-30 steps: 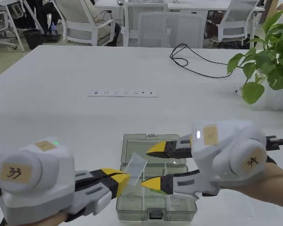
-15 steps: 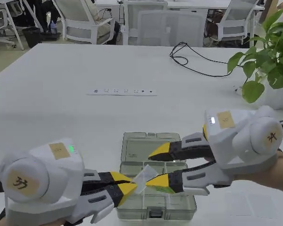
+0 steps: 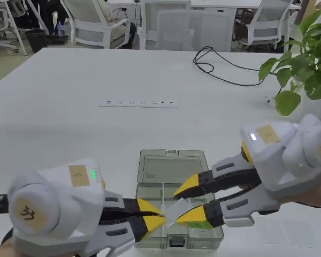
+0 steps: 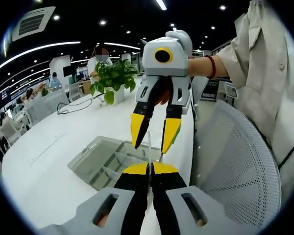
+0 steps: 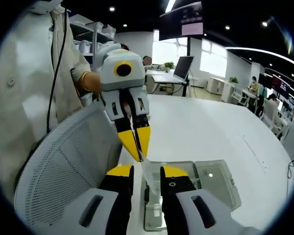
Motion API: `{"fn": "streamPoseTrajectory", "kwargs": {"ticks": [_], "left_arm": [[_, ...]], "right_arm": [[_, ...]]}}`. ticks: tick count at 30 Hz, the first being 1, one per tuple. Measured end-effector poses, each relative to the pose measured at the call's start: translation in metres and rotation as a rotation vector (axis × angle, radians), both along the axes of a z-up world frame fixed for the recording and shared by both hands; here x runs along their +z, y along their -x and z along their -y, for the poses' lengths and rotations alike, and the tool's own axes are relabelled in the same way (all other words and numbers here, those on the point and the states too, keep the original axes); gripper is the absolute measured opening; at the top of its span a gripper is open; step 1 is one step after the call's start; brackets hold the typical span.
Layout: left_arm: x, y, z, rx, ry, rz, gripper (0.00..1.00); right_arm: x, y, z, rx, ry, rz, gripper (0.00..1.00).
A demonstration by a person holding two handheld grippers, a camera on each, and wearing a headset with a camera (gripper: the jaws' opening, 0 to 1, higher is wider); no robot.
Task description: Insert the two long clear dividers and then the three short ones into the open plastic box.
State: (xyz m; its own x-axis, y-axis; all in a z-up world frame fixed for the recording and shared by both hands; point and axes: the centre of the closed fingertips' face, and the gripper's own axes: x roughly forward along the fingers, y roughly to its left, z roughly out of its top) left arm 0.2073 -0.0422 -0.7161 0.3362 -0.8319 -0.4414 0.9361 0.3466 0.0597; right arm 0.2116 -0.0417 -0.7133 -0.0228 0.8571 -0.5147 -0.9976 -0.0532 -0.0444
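The clear plastic box (image 3: 203,235) lies open at the table's near edge, its lid (image 3: 171,168) flat behind it. My left gripper (image 3: 154,214) is shut on a small clear divider (image 3: 168,213) and holds it just over the box's compartments. In the left gripper view the divider (image 4: 150,154) stands edge-on above my own jaws (image 4: 149,169). My right gripper (image 3: 176,208) comes in from the right, open, with its two yellow jaws straddling the divider. In the right gripper view the divider (image 5: 146,169) sits in the gap of my jaws (image 5: 147,171), opposite the left gripper (image 5: 139,155).
A white power strip (image 3: 139,105) lies mid-table, with a black cable (image 3: 219,69) looped farther back. A potted plant (image 3: 302,64) stands at the right edge. Faint clear pieces (image 3: 273,231) rest on the table right of the box. Chairs line the far side.
Both grippers have sunk toward the box and drawn closer together. The divider has come down with the left gripper and now lies between the right gripper's jaws.
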Motion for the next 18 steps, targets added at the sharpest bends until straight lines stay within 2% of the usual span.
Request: {"fn": "streamPoseTrajectory", "kwargs": {"ticks": [6, 10, 13, 18], "left_arm": [[0.0051, 0.0036, 0.0056, -0.048, 0.018, 0.022, 0.00], [0.0057, 0.0033, 0.0061, -0.054, 0.018, 0.024, 0.00], [0.0059, 0.0029, 0.0059, -0.055, 0.020, 0.026, 0.00], [0.0047, -0.0001, 0.0044, -0.046, 0.028, 0.030, 0.00]], "right_arm": [[-0.0019, 0.0053, 0.0006, 0.031, -0.001, -0.002, 0.17], [-0.0017, 0.0056, 0.0004, 0.039, -0.004, 0.007, 0.12], [-0.0014, 0.0046, 0.0002, 0.053, -0.003, 0.040, 0.07], [-0.0030, 0.0071, -0.0002, 0.072, 0.003, 0.041, 0.03]]}}
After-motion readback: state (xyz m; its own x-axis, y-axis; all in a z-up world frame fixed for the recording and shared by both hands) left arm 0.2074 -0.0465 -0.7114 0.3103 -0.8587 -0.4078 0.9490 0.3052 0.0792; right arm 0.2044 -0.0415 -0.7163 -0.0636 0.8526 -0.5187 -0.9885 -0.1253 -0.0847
